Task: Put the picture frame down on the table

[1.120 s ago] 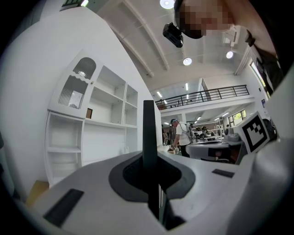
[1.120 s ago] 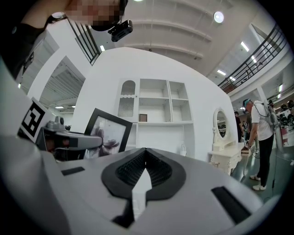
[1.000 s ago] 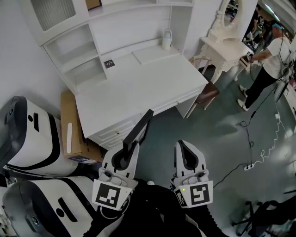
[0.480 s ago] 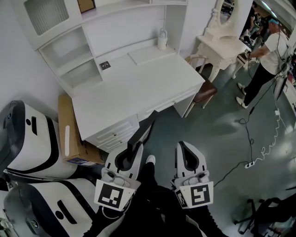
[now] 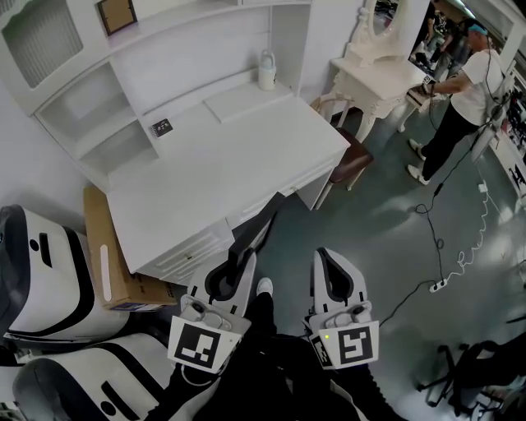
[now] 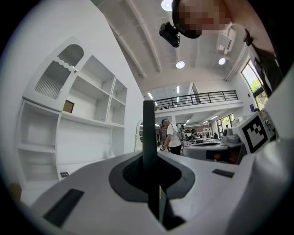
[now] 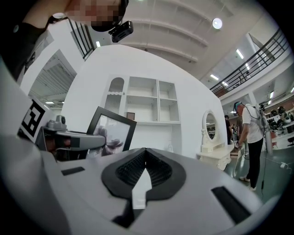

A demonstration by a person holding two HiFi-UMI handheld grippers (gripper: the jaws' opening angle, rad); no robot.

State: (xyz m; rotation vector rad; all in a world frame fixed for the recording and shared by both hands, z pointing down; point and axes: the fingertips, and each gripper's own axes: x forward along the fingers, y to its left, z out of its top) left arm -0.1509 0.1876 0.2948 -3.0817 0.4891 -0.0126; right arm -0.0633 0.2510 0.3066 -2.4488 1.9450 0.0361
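A black picture frame (image 5: 258, 227) is held upright and edge-on in my left gripper (image 5: 239, 260), which is shut on its lower edge. In the left gripper view the frame (image 6: 148, 133) rises as a thin dark bar from between the jaws. Its top reaches the front edge of the white desk (image 5: 230, 160). My right gripper (image 5: 325, 258) is level beside it, shut with nothing in it. The right gripper view shows the frame's glass face (image 7: 111, 132) to the left, with the left gripper (image 7: 69, 140) on it.
The desk carries a white jug (image 5: 267, 70) and a small black item (image 5: 161, 127), and a small frame (image 5: 117, 12) stands on its shelf. Left are a cardboard box (image 5: 103, 263) and white-and-black pods (image 5: 41, 263). Right are a stool (image 5: 355, 156), a dressing table (image 5: 378, 70), a person (image 5: 460, 90) and a floor cable (image 5: 440, 284).
Both grippers have moved forward toward the desk with the frame still held. The desk now sits nearer, and the frame's top has reached its front edge.
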